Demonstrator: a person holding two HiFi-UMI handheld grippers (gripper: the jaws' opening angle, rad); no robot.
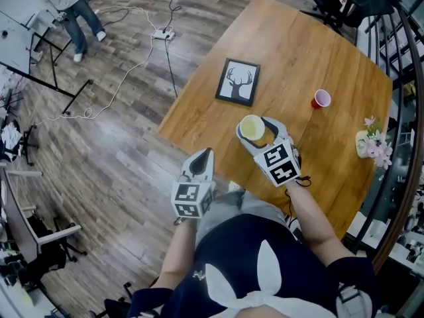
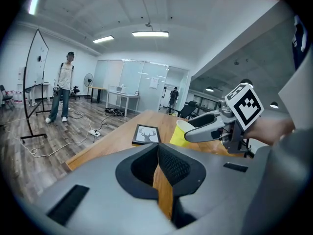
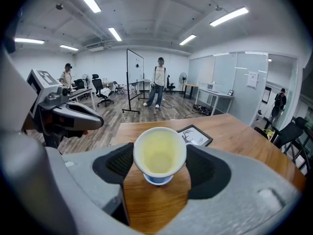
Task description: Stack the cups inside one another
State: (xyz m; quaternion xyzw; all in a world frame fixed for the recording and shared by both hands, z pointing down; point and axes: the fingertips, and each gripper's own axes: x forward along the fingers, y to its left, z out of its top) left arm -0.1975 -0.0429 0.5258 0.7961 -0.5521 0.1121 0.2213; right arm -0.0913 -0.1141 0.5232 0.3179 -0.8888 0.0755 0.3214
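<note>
Two cups, a yellow cup (image 1: 252, 127) and a red cup (image 1: 321, 99), one framed picture (image 1: 238, 82), one flower vase (image 1: 368, 144), one table (image 1: 298, 45).

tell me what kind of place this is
Probably an open-plan office or lab: glass-walled rooms, a standing whiteboard, and office chairs by desks.

Grey left tool (image 1: 206, 154) & right tool (image 1: 254, 127), blk/wht marker cubes (image 1: 187, 201); navy top (image 1: 228, 247), white bow (image 1: 266, 278).

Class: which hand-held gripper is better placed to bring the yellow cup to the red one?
Likely right: the right hand-held gripper grips the yellow cup over the table; the left hand-held gripper is shut, empty, at the table's edge.
</note>
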